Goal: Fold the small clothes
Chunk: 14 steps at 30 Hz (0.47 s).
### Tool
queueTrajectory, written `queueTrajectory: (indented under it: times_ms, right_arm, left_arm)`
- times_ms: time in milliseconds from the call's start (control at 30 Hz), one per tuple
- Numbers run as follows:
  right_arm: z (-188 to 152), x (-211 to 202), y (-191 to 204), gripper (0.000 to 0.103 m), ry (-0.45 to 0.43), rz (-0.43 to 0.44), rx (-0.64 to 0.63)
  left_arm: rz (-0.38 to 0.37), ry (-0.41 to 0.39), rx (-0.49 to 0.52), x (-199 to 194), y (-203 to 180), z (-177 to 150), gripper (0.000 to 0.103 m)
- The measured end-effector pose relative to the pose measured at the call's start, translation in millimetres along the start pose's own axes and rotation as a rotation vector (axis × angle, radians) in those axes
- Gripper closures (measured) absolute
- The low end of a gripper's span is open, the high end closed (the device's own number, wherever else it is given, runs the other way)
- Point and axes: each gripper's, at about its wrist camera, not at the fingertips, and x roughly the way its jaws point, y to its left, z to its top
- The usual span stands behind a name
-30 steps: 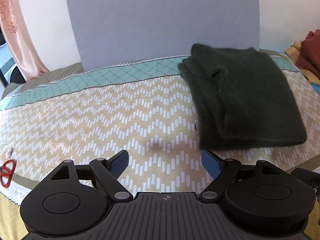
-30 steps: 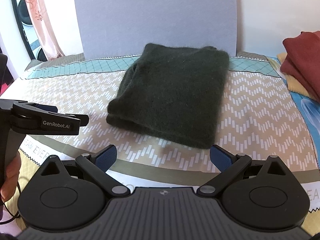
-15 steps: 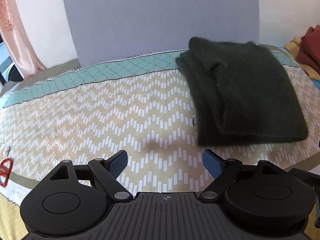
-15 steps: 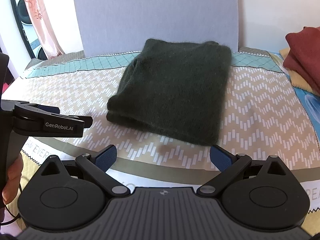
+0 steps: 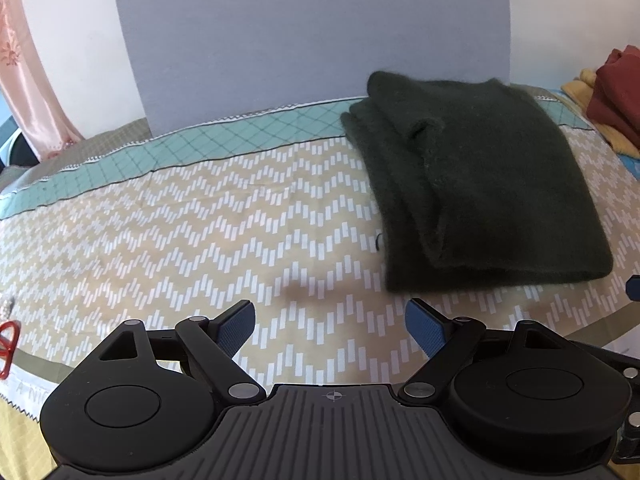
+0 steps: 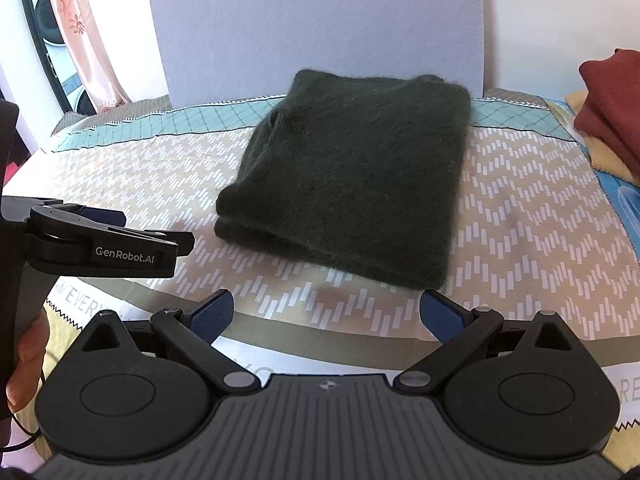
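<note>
A dark green fuzzy garment (image 5: 472, 192) lies folded in a thick rectangle on the patterned bedspread (image 5: 200, 232); it also shows in the right wrist view (image 6: 356, 176). My left gripper (image 5: 330, 322) is open and empty, hovering near the bedspread's front edge, left of and in front of the garment. My right gripper (image 6: 326, 314) is open and empty, just in front of the garment's near edge. The left gripper's side shows in the right wrist view (image 6: 104, 246), held by a hand.
A grey board (image 6: 316, 28) stands upright behind the garment. A pile of red (image 6: 612, 100) and yellow clothes lies at the right. A pink curtain (image 6: 88, 40) hangs at the left. A red object (image 5: 8, 344) lies at the left edge.
Both grippers have drifted slightly, with the garment shifting a little in both views. Both stay open and empty; the garment has not moved on the bed.
</note>
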Motion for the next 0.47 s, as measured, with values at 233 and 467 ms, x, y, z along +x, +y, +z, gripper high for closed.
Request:
queueTrajectory:
  times_ms: [233, 467]
  right_arm:
    - [-0.2, 3.0, -0.8, 0.003, 0.009, 0.006, 0.003]
    - [0.5, 5.1, -0.2, 0.003, 0.015, 0.010, 0.002]
  left_arm:
    - [-0.017, -0.006, -0.026, 1.1, 3.8, 0.4, 0.000]
    - [-0.011, 0.007, -0.027, 2.9, 3.5, 0.1, 0.000]
